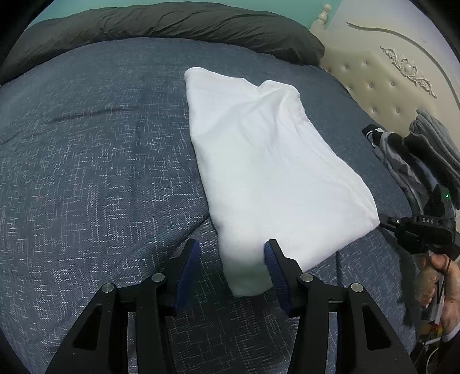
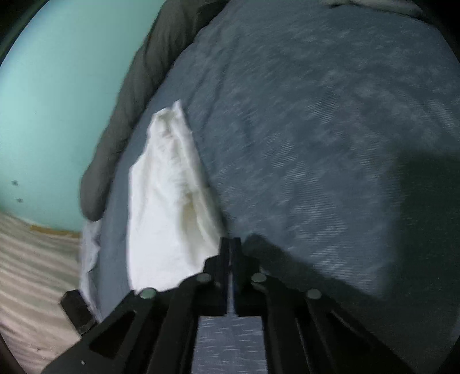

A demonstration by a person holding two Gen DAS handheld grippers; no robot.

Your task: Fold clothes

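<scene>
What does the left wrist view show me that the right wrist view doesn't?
Only the left wrist view: the cream headboard, a pile of grey and black clothes by it, the person's hand, and the left tool open, with a corner of the white garment between its pads.

Only the right wrist view: the teal wall, the pale floor, and the right tool shut at the garment's edge.

Both: the folded white garment, the blue bedcover and the dark grey duvet.
</scene>
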